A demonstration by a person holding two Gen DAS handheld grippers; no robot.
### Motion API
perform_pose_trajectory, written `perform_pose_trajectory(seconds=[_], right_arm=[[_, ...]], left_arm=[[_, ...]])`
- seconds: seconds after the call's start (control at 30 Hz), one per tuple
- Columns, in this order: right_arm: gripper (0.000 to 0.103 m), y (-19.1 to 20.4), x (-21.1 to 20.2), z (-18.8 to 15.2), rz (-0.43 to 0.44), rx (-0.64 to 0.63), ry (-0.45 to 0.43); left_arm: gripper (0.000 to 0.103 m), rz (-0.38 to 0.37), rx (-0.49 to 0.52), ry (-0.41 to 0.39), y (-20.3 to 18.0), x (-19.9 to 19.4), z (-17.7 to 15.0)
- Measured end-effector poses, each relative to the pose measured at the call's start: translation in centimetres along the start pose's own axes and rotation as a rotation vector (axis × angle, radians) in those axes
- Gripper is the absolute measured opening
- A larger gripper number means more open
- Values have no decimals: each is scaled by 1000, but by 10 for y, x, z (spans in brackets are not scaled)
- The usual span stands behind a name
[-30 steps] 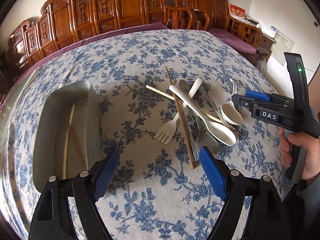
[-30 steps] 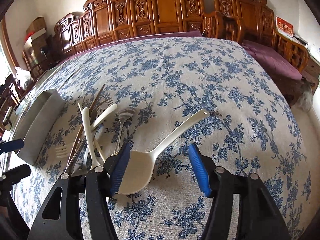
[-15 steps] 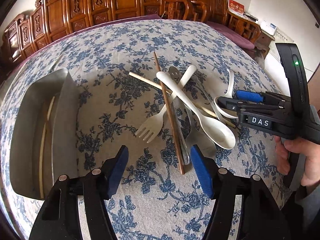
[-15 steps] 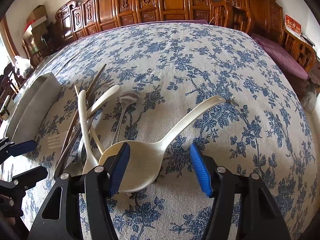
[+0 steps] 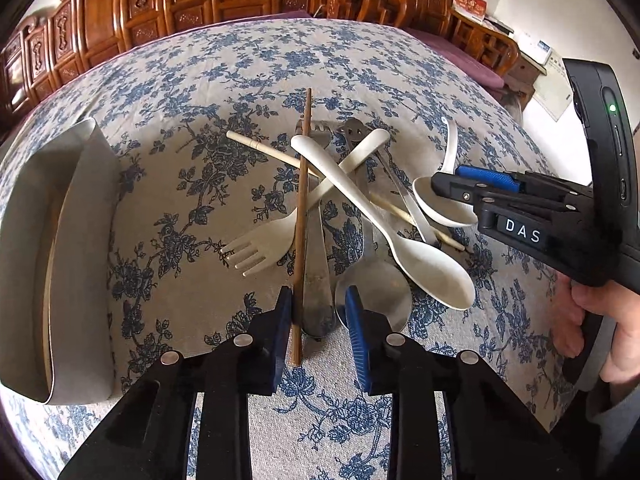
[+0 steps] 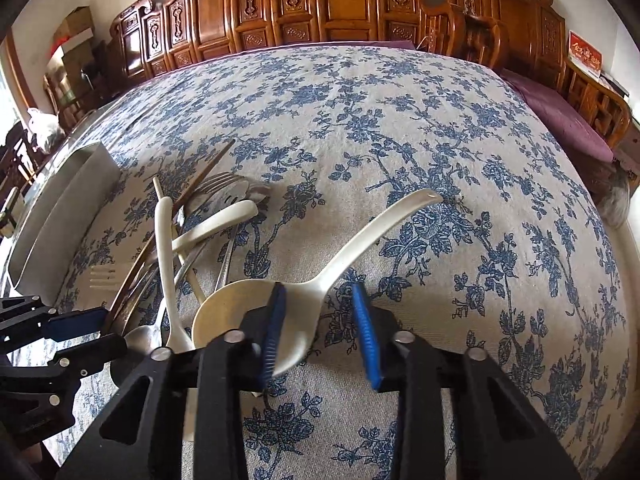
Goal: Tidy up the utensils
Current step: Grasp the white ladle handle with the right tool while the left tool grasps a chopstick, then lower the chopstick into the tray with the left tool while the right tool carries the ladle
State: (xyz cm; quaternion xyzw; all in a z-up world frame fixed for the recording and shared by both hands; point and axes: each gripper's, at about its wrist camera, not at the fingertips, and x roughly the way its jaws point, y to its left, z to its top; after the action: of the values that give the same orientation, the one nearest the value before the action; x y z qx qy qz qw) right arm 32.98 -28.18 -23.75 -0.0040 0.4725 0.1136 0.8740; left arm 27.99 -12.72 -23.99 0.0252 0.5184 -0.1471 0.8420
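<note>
on the floral tablecloth (image 5: 192, 80), 2 closing tools: left tool (image 5: 318, 316) around 1 brown chopstick (image 5: 301, 216), right tool (image 6: 320, 320) around 1 soup spoon (image 6: 352, 240).

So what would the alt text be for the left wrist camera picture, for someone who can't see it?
The left gripper is closing its blue-padded jaws around a dark wooden chopstick and a metal handle, at the near end of a crisscrossed pile of pale plastic and metal utensils on a blue-flowered tablecloth. A metal tray lies left; the right gripper reaches for a white spoon.

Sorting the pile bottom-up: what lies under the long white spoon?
Under the long white spoon lie the white fork's handle, a pale chopstick and a metal spoon. Whatever else sits beneath its bowl is covered.
</note>
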Motion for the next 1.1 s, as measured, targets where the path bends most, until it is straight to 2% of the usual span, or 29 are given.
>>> perform_pose_trajectory(seconds=[0.03,0.17,0.27,0.57,0.7,1.1], right_arm=[[21,0,0,0,13,-1,0],[10,0,0,0,45,6,0],[6,-3,-2,1,74,30,-3],[4,-8,-8,2,92,59,-27],[4,-8,-8,2,95,55,-30],[4,-2,-15,4,102,33,-52]], left_arm=[[25,-1,-3,1,0,-1,0],[25,-4,-8,-10,4,-9,0],[25,-8,-23,-8,8,-10,3],[15,-39,-65,12,15,4,16],[4,-44,-80,12,17,7,19],[4,26,-34,-49,16,-18,12]])
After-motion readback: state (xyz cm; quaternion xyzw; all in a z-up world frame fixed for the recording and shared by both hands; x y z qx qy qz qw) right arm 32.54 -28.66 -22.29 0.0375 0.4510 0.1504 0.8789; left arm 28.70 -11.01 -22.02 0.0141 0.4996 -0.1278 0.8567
